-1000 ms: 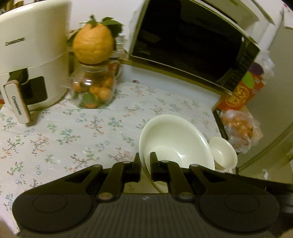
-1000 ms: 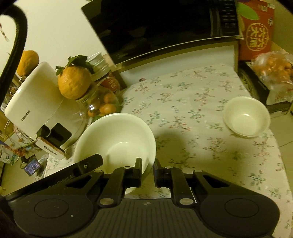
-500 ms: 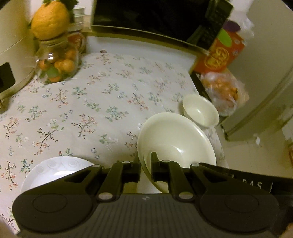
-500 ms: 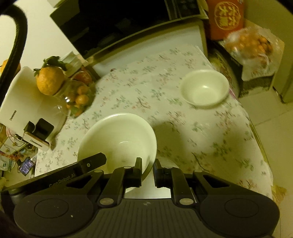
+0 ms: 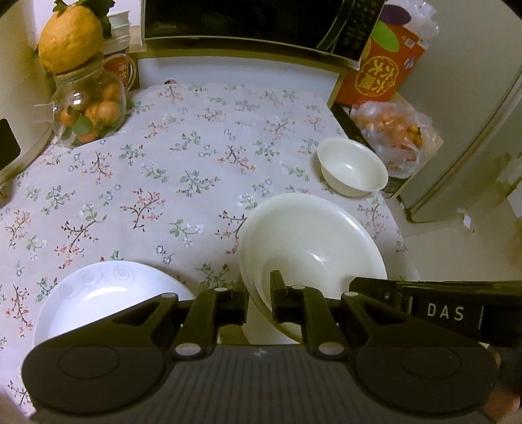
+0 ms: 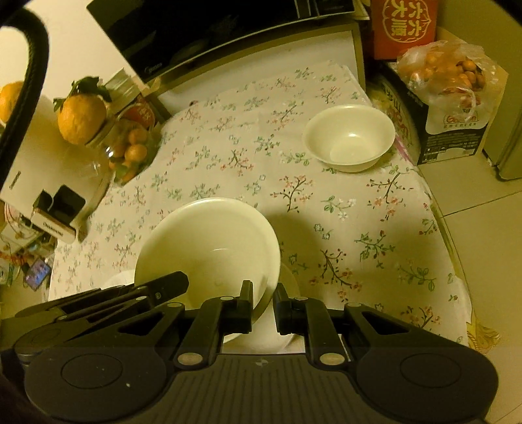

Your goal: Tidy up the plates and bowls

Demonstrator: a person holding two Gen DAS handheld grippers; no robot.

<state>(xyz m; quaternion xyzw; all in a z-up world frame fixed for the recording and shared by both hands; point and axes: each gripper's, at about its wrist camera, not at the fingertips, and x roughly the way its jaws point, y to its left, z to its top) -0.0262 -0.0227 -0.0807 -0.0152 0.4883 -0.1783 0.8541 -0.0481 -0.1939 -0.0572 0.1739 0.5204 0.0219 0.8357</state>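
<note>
A large cream bowl hangs low over the floral tablecloth, held by both grippers. My left gripper has the bowl's near-left rim between its jaws, which are opening. My right gripper is shut on the near-right rim of the same bowl. A white plate with a faint swirl pattern lies at the near left, and its edge shows under the bowl. A small cream bowl stands empty near the table's right edge, also in the right wrist view.
A glass jar of small oranges with a big citrus on top stands at the back left, beside a white air fryer. A black microwave lines the back. A red box and a bag of fruit sit beyond the right edge.
Both grippers have carried the large bowl back toward the near edge and lower. The white plate has come into view at the near left. The small bowl now lies farther off.
</note>
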